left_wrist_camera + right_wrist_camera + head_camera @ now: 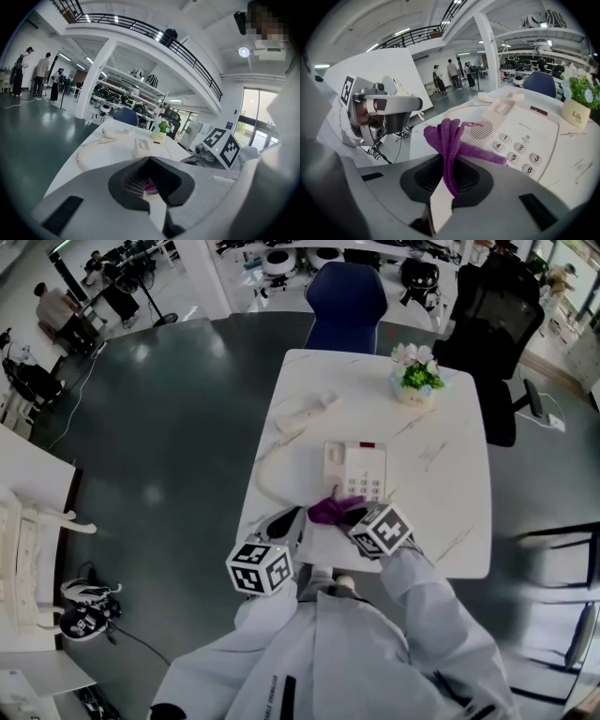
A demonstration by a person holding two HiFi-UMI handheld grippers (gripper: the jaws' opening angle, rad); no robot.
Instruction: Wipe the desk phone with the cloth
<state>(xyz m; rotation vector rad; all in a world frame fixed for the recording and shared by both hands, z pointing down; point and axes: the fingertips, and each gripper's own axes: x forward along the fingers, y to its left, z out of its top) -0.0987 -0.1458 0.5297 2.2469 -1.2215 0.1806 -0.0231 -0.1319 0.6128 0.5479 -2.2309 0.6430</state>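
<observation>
So this was right at the start of the actual wiping, I'd say. The right claw [451, 174] was clamped down on the purple cloth [449, 140], with a bunched fold sticking up out of the jaws and a tail draped onto the near corner of the desk phone [520, 136], just by the speaker grille and the number keys. The phone sat in the middle of the white tabletop [450, 493]. Its handset [305, 412] was off the cradle and lying further back, with the cord [267, 474] looping round the left side.

The left claw [150, 180] was down to a narrow slot and hanging just off the near edge of the tabletop, to the left of the cloth. A speck of purple showed in the slot. I couldn't tell if it was pinching an end or if that was just the cloth beyond it, but in the right gripper view nothing hung from it.

My guess at the next move is dragging the cloth across the keypad and up over the cradle. The bunch would need pressing flat enough to actually rub, and the light phone could slide unless the left claw steadied it.
</observation>
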